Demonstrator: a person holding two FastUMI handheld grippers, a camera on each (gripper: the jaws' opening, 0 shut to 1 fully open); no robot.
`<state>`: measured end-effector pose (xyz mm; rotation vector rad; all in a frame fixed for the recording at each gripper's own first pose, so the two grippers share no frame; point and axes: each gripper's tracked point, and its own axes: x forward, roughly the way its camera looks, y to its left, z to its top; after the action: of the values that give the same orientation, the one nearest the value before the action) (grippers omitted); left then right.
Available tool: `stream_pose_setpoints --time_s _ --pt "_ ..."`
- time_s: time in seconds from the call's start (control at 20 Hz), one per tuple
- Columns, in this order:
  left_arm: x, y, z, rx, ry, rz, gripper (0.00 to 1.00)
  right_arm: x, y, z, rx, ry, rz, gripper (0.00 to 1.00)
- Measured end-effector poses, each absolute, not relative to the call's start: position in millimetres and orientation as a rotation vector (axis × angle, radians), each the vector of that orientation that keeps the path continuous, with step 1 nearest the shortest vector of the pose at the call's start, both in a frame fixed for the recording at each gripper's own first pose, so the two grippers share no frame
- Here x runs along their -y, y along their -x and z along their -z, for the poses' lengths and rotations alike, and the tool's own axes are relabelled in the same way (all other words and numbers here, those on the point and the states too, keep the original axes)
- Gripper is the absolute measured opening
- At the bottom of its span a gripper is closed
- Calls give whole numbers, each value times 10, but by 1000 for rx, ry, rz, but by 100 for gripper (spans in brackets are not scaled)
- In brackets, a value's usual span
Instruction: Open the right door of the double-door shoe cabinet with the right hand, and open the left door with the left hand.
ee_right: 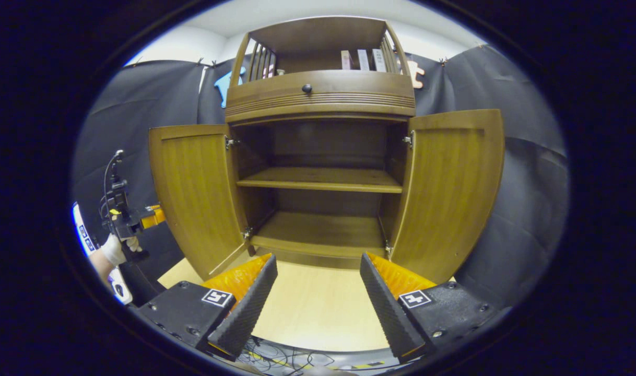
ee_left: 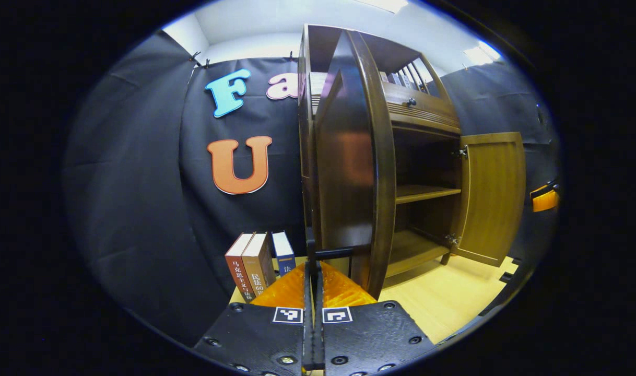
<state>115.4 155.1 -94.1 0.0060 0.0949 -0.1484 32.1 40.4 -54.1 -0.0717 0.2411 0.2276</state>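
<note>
The brown shoe cabinet (ee_right: 320,96) stands with both doors swung wide. Its left door (ee_right: 195,193) and right door (ee_right: 451,183) show their pale inner faces, and the two shelves (ee_right: 320,180) inside are bare. My right gripper (ee_right: 318,261) hovers open in front of the cabinet, above the table, with nothing between its fingers. In the left gripper view the left door's dark outer face (ee_left: 344,156) looms close. My left gripper (ee_left: 313,266) is shut on that door's thin dark handle (ee_left: 334,254). A gloved hand holds the left gripper (ee_right: 140,216) beside the left door.
Three books (ee_left: 258,261) stand upright on the pale wooden table (ee_right: 318,308) left of the cabinet. A drawer with a round knob (ee_right: 307,89) sits above the doors, and more books (ee_right: 362,60) fill the top rack. Cables (ee_right: 286,360) lie at the table's near edge.
</note>
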Motion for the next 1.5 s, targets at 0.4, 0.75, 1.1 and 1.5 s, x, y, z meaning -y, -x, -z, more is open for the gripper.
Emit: stream_pose_setpoints --time_s 0.4,0.75,1.1,1.5 --pt "-1587 -1150 963 -108 30 281 1 -304 -239 513 -236 64 -195 97" --pt "-1894 -971 1210 -199 -15 236 78 -305 -181 514 -228 79 -179 100" --pt "-1859 -363 669 -135 -35 9 95 -240 -271 463 -197 59 -164 100" --pt "-796 -173 91 -82 -15 -81 95 65 -517 182 -132 48 -143 100"
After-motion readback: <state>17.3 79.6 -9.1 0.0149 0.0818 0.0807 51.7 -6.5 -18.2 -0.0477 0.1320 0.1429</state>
